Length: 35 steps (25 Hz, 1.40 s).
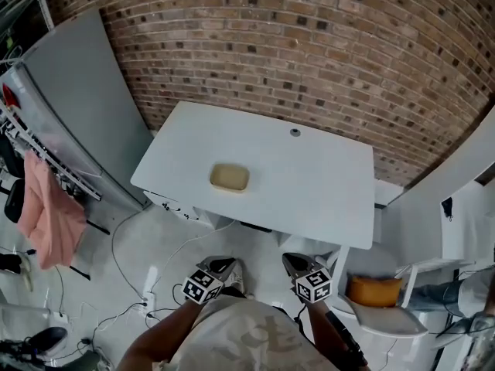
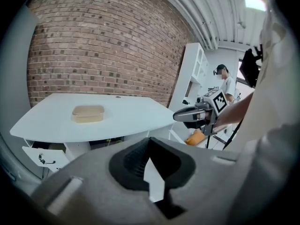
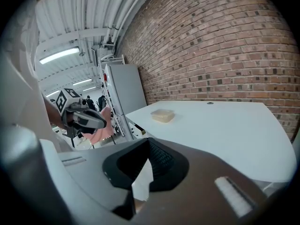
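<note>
Left gripper (image 1: 222, 265) and right gripper (image 1: 294, 261) are both held low and close to the person's body, side by side and slightly apart, noses pointing toward the white table (image 1: 317, 192). In each gripper's own view the jaws stand together, the dark pads meeting at the tips with nothing between them, so both are closed and empty. Neither touches anything; the near edge of the table is the closest thing to them, and they sit short of it, over the pale floor (image 1: 147, 246). On the tabletop, left of its middle and well apart from both grippers, lies a shallow tan container (image 1: 230, 178), flat and alone apart from a small grey fitting near the far edge. Judged from this, the work is at its very start, with no reach made. Getting to the container would call for carrying a gripper forward over the near edge and parting its jaws. Beyond the table rises a brick wall (image 1: 309, 45), with a grey cabinet (image 1: 77, 107) and a hanging pink cloth (image 1: 48, 215) off to the left.
</note>
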Available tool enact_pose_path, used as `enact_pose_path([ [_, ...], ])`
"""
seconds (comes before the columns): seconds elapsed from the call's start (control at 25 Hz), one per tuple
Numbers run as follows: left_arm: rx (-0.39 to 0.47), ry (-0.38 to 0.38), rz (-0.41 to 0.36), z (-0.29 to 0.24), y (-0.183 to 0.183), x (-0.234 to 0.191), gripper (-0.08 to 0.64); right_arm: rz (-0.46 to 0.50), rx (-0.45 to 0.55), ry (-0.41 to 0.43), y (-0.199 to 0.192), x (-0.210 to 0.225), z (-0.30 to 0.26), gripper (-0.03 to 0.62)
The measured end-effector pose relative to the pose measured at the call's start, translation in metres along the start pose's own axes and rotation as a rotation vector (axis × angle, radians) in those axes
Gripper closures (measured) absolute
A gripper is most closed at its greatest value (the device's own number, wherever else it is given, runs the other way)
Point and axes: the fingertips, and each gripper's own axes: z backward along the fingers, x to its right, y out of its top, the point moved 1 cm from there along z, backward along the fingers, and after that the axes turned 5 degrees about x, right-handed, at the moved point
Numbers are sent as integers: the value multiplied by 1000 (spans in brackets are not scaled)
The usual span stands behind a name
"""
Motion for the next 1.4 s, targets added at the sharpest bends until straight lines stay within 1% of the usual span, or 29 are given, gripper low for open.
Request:
enact_pose_path([
  [0.08, -13, -7, -11, -7, -2, -6, 557, -6, -1, -2, 3, 2, -5, 584],
  [0.24, -43, -46, -32, -26, -3, -16, 557, -9, -12, -12, 7, 10, -13, 584],
  [0.56, -32, -72, -38, -58, 27, -59, 557, -1, -30, -26, 32, 35, -45, 584],
  [0.68, -44, -83, -94, -69, 33, -78, 557, 1, -31, -29, 47, 46, -62, 583],
  [0.76, -65, -94, -118, -72, 34, -89, 557, 0, -32, -31, 55, 50, -75, 583],
  [0.84, -74, -102, -123, -74, 38, -102, 557, -5, -33, -36, 62, 53, -88, 584],
  [1.08, -51, -111, -151, -78, 59, -146, 557, -7, -27, -52, 86, 65, -127, 584],
  [1.28, -56, -106, -153, -80, 65, -175, 557, 5, -31, -48, 102, 70, -154, 583],
  [1.4, -61, -111, -158, -81, 67, -185, 557, 5, -37, -44, 108, 70, -165, 583],
])
